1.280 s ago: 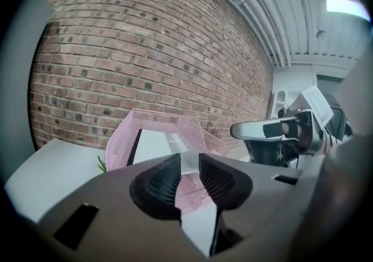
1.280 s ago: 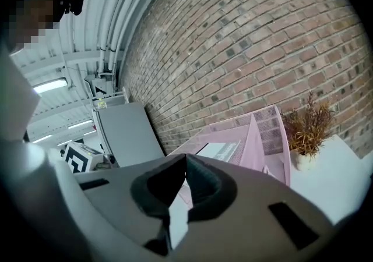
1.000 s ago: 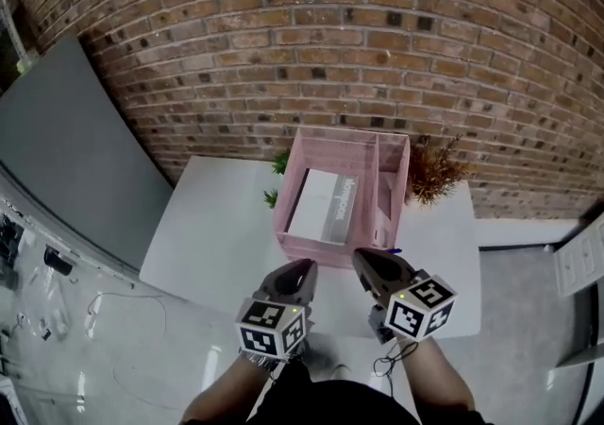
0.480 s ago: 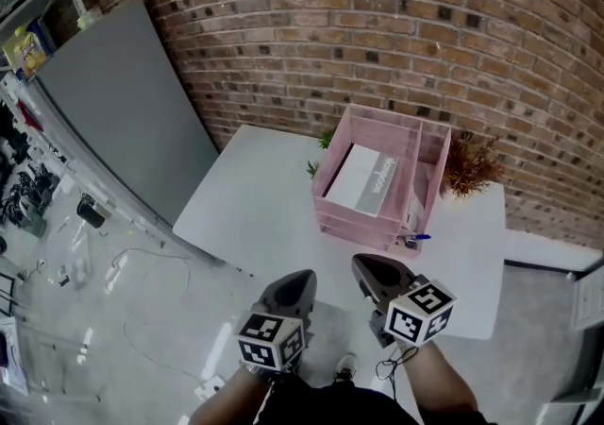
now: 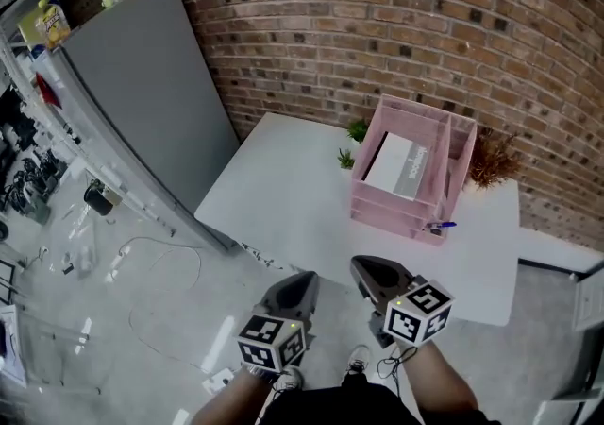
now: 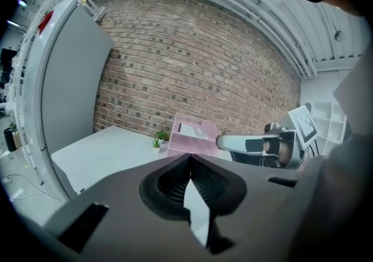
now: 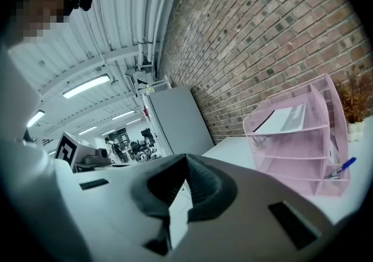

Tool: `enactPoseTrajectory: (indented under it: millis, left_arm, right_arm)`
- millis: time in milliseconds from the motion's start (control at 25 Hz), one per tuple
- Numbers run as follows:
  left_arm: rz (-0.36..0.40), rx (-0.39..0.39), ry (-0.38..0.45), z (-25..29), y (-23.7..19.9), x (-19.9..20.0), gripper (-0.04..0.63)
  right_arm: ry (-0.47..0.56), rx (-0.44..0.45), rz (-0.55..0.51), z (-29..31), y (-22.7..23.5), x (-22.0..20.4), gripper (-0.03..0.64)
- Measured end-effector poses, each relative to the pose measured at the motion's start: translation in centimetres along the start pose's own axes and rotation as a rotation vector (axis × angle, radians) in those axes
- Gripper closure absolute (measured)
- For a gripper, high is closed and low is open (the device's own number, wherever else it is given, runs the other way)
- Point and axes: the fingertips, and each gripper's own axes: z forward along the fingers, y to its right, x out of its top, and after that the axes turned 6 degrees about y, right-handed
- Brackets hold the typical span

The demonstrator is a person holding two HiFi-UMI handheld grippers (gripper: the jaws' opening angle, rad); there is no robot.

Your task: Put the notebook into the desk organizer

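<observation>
Left gripper (image 5: 300, 283) and right gripper (image 5: 370, 270) fully closed, nothing gripped; notebook (image 5: 396, 166) already stowed in organizer (image 5: 408, 217).
Both are held side by side off the near edge of the table (image 5: 283, 201), well apart from the organizer. Notebook is laid flat on its top tray; organizer is set on the table by the brick wall (image 5: 377, 26), blue pen (image 5: 441, 225) at its front corner.

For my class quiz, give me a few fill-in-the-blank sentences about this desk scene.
The notebook lies in the organizer, whose colour is ____.
The left claw and right claw, both empty, are ____, not open.
The pen is ____.
The wall behind the table is made of ____.
Missing: pink; shut; blue; brick.
</observation>
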Motion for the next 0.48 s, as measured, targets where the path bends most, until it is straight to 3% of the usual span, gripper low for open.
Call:
enactPoseTrajectory:
  millis: [200,480]
  left_arm:
    - [0.020,-0.068,0.011,-3.5,-2.0,0.6,0.589]
    - [0.048,-0.213,0.015,-8.0,-2.4,0.8,0.589]
  right_arm:
    - [0.024,-0.052,-0.027,0.9,-4.1,-0.8,0.614]
    - [0.076,-0.193,-0.053,-0.9,-9.1,-2.3,0.614]
